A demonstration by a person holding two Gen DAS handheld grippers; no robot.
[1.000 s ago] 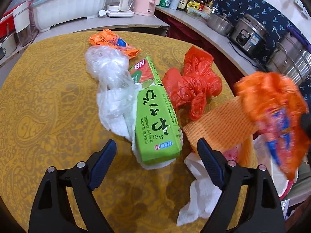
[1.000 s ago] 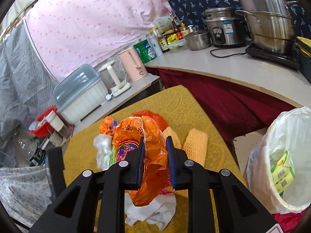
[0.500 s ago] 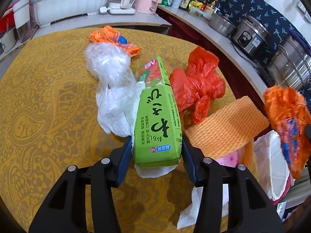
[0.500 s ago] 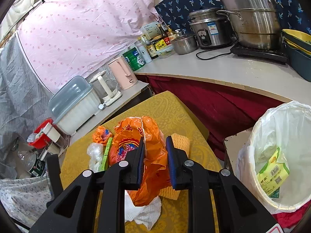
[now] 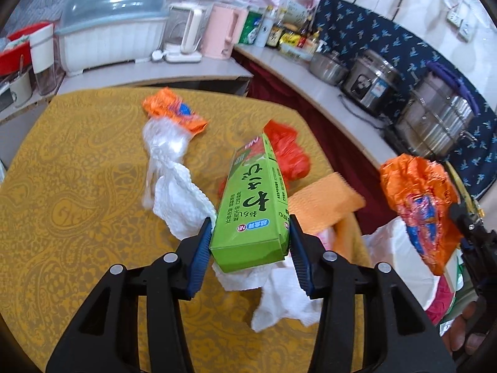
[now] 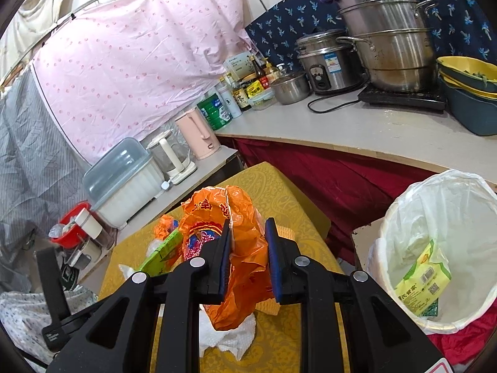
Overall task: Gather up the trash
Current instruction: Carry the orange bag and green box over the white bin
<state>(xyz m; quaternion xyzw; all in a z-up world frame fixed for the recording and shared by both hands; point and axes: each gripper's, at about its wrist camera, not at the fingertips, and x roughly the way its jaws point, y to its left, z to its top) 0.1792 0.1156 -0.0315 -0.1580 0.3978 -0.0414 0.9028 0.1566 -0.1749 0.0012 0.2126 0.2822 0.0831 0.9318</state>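
Two tools, each loaded: the left tool (image 5: 250,245) has just closed on the green carton (image 5: 252,208), clamped at its near end and tilted off the tabletop (image 5: 71,186), while the right tool (image 6: 247,258) pinches an orange wrapper (image 6: 231,233) — carried, I'd judge, toward the lined bin (image 6: 435,233), which holds one yellow-green packet. One red bag (image 5: 289,152) and another orange wrapper (image 5: 174,113) lie waiting.
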